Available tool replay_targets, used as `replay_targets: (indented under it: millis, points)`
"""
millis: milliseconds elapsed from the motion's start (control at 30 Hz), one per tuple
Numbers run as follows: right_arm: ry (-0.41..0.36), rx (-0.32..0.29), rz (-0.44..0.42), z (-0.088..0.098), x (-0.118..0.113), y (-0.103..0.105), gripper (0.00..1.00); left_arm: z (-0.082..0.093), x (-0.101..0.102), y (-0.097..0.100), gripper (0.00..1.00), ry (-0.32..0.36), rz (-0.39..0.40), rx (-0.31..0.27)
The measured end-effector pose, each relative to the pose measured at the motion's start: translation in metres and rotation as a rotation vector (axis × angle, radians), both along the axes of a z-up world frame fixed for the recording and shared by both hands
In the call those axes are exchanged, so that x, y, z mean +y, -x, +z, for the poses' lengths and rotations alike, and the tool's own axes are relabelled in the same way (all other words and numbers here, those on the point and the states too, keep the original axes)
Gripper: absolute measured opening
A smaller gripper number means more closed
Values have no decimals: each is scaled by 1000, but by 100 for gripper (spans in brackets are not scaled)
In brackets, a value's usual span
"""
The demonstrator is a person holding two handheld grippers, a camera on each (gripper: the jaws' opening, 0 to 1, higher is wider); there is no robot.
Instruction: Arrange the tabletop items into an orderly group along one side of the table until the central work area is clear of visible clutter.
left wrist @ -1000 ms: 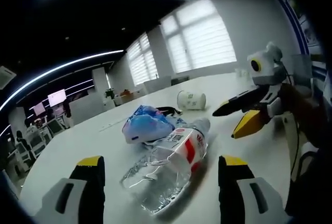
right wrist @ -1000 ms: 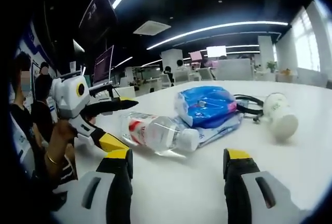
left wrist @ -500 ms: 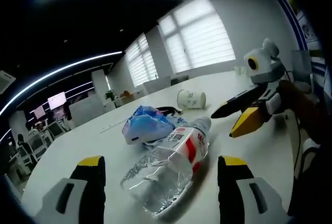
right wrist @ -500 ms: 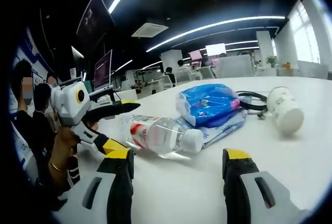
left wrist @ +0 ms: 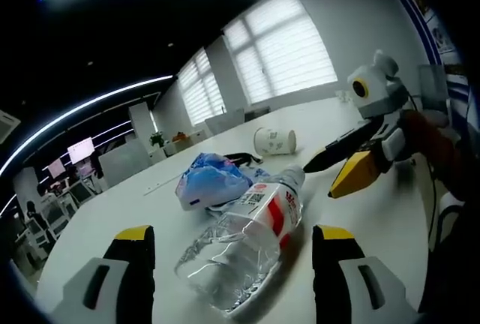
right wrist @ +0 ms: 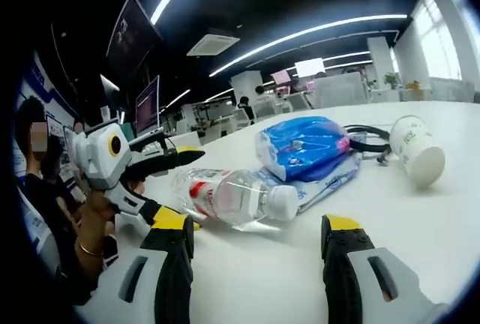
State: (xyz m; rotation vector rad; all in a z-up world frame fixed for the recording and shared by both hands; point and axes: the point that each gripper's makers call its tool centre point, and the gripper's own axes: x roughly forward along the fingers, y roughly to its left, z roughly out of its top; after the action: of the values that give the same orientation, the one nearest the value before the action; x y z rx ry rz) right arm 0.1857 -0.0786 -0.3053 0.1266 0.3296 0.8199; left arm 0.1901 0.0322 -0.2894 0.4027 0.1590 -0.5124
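The water bottle lies on its side on the white table, and everything else is placed here relative to it. In the left gripper view it sits directly ahead of the left gripper, between the lines of the two wide-open jaws, which hold nothing. Its long axis runs away from that gripper, base nearest and cap farthest, slanting a little to the right. In the right gripper view the same bottle lies crosswise ahead of the right gripper, cap toward the right; this gripper too is spread wide and empty. The left gripper looks the nearer, and its jaws already straddle the bottle's base, so I judge a grasp would most easily come from there.

Counted: one bottle. One blue packet lies just beyond the bottle's cap end, touching or nearly touching it. One black cable lies behind the packet. One paper cup lies on its side further beyond the bottle, apart from the rest. The right gripper, held in a hand, appears to the right of the bottle's cap.
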Motion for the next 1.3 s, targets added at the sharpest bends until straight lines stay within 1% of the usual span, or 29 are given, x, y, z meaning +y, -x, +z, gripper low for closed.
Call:
replay_targets:
  millis: [200,267,300,367,533,700,733,767,933,1067,1167,1300]
  points:
    - [-6,13,7,-1,3,2,66,-1,-2,0,84,-14,-5,-4]
    - [-28,37,13,-2,5,4,66,-1,-2,0,84,-17,-7,-5]
    - [-52,49,17,-1,6,5,65,-1,-2,-1,83,-20,-9,-7]
    - [-68,59,19,1,6,6,65,-1,-2,-1,82,-23,-8,-8]
    - [-67,59,0,1,4,6,65,-1,-4,-1,82,-28,-12,-10]
    - [-83,65,-2,3,9,9,64,0,-5,-1,82,-32,-16,-14]
    - [-96,75,-3,3,9,-1,64,-1,-5,-1,82,-35,-16,-15]
    - [-104,80,-3,3,10,-3,64,-1,-4,-1,82,-37,-16,-15]
    - [-124,106,-8,2,11,-1,65,-2,-4,-2,82,-50,-13,-15]
    - [-128,111,-13,1,12,-5,66,-1,-4,-2,82,-53,-16,-15]
    - [-172,138,-14,4,14,-5,65,0,-4,-3,81,-59,-17,-17]
    - [-192,152,-24,5,13,-6,65,1,-4,-4,81,-79,-18,-23]
